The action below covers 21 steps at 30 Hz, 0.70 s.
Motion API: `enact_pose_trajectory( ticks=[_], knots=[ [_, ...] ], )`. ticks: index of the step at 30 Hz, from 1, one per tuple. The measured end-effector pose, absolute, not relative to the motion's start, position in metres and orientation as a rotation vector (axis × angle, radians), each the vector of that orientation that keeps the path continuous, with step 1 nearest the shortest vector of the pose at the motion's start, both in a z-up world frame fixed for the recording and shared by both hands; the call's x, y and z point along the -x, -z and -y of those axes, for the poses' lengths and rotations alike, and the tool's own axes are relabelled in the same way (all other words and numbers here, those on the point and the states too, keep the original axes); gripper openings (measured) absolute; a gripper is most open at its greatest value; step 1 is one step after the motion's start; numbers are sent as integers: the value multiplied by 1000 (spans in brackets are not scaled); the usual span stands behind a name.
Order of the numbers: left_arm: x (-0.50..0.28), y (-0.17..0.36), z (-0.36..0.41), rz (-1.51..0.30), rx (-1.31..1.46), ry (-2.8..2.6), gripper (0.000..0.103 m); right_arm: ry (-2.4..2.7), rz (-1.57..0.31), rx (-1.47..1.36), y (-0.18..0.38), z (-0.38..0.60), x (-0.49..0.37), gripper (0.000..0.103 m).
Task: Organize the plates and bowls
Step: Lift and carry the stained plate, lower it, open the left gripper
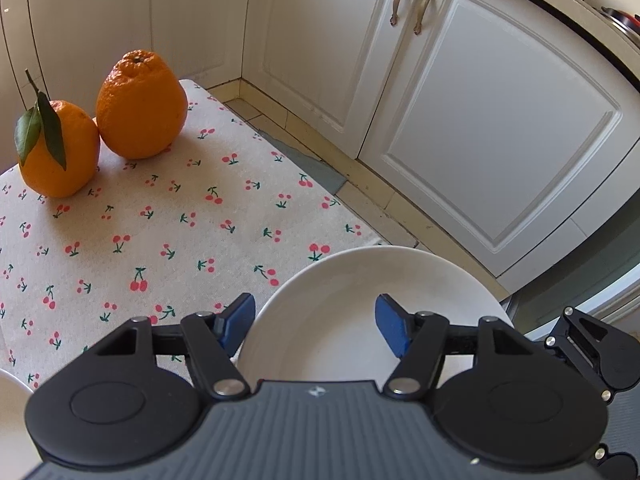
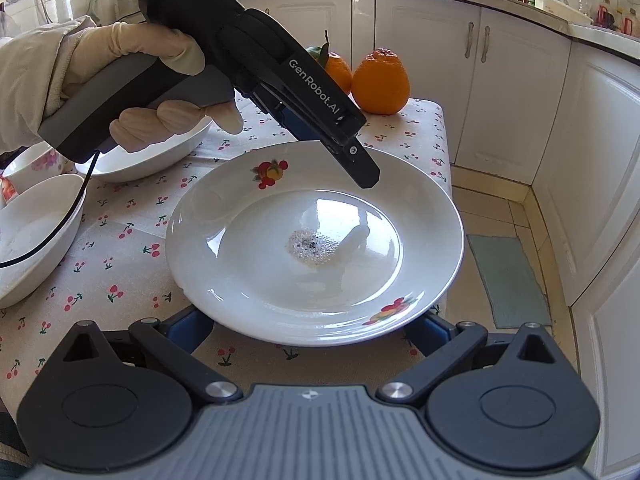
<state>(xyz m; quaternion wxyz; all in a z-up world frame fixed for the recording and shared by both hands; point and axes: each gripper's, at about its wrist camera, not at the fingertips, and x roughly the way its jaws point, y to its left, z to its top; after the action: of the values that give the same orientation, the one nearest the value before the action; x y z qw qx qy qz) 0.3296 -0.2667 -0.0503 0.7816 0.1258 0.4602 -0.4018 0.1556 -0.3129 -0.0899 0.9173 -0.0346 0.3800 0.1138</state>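
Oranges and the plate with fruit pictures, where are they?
big orange (image 1: 141,108), left wrist view, middle of its peel
leafy orange (image 1: 60,152), left wrist view, its front side
plate (image 2: 240,200), right wrist view, bare inner slope

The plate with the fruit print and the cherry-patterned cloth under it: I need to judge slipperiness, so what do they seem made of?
The plate looks like glazed white ceramic or porcelain: window glare mirrors off its well and the fruit motifs look like printed decals. The cloth looks like matte woven cotton or linen: it has a visible weave, no shine and soft folds at the table edge. Neither is certain from looks alone.
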Motion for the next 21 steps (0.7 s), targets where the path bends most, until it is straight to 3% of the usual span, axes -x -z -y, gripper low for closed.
enact_pose_trajectory(
  ticks=[17, 21],
  knots=[
    [-282, -7, 230, -833, -294, 794, 77, -170, -733, 7, 69, 310, -110, 103],
    [-249, -32, 207, -749, -265, 802, 91, -180, -685, -10, 57, 301, -93, 103]
  ],
)
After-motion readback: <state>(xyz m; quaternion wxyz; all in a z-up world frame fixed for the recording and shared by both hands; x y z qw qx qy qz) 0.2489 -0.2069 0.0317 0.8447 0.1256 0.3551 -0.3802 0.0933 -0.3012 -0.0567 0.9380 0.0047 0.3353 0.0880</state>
